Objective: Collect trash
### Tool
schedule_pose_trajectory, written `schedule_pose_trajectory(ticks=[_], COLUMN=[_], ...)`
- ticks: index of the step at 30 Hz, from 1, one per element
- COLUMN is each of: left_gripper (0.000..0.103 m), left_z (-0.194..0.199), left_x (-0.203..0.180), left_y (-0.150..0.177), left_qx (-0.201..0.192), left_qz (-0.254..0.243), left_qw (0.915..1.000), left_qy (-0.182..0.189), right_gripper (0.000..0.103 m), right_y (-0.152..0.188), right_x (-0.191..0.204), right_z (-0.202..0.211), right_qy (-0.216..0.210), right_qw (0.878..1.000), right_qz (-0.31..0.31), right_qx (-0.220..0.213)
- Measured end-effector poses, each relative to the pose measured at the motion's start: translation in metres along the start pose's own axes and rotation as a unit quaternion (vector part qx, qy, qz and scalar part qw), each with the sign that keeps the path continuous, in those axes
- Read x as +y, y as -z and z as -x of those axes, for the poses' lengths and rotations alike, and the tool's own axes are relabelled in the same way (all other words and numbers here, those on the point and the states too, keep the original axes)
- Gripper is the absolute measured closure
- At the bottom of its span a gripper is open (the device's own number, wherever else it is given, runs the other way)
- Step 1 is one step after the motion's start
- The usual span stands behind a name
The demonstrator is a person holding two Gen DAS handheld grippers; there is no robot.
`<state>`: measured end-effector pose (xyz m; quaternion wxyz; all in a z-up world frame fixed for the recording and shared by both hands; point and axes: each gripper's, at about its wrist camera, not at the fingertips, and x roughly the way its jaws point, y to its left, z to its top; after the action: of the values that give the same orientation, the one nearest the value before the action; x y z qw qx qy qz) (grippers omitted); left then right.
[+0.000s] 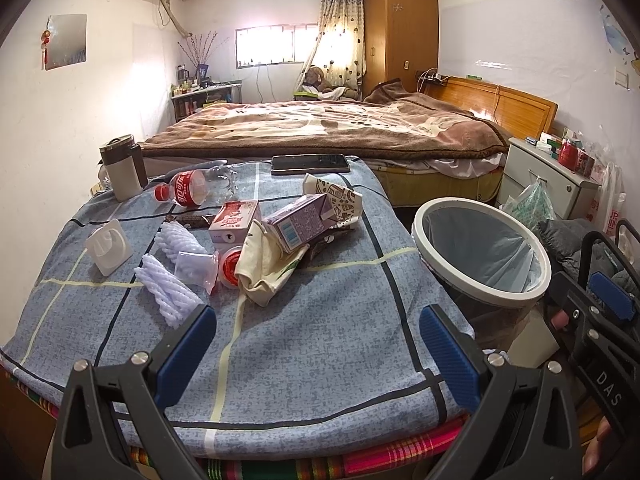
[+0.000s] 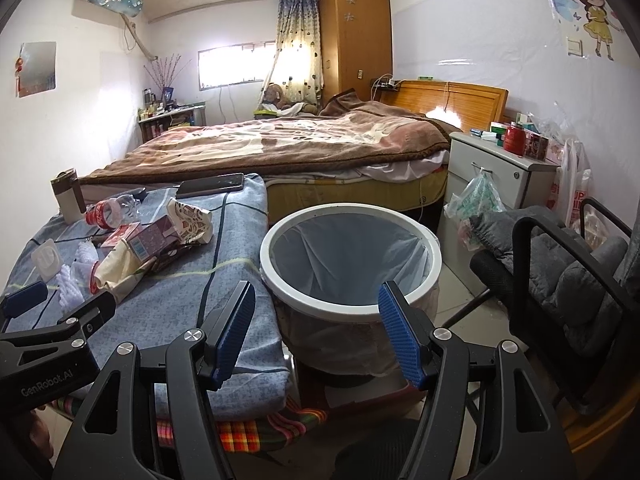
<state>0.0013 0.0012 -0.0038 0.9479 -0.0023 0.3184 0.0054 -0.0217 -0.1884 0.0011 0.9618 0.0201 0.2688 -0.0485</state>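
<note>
1. Left gripper [image 1: 318, 346] sits lowest in the left wrist view, blue pads spread wide, nothing between them, hovering over the near end of the blue checked cloth [image 1: 304, 340].
2. Right gripper [image 2: 318, 334] also wide open and empty, poised just in front of the white-rimmed bin [image 2: 348, 300]; bin's base hidden behind the fingers.
3. Bin stands on the floor, just beside the table's right edge, lined with a blue bag; what's inside can't be made out.
4. Trash pile sits mid-table, well apart from both grippers: purple carton [image 1: 298, 220] lying tilted on a cream crumpled bag [image 1: 266, 270], pink carton [image 1: 234, 222] beside it, patterned paper cup [image 1: 334, 196] behind.
5. Crushed clear bottle [image 1: 196, 188] with red label lies on its side, farther back left.
6. White foam netting [image 1: 168, 284] near the left pad; partly cut off by it.
7. Small red-and-clear wrapper [image 1: 208, 270] is half buried, hard to identify.
8. Phone [image 1: 310, 163] lies flat at the far table edge; tumbler [image 1: 122, 172] upright far left.
</note>
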Motion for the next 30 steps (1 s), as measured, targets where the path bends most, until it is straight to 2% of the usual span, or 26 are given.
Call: schedule_pose_trajectory(ticks=[30], left_gripper=[0.0], left_z=[0.0024], left_x=[0.0012], left_y=[0.0022], left_qx=[0.001], left_qz=[0.0], left_qw=[1.0], left_qy=[-0.003], right_gripper=[0.037], right_y=[-0.0014], right_x=[0.0002], right_z=[0.0013], right_qy=[0.004], right_qw=[1.0], right_qz=[0.002], right_qx=[0.003])
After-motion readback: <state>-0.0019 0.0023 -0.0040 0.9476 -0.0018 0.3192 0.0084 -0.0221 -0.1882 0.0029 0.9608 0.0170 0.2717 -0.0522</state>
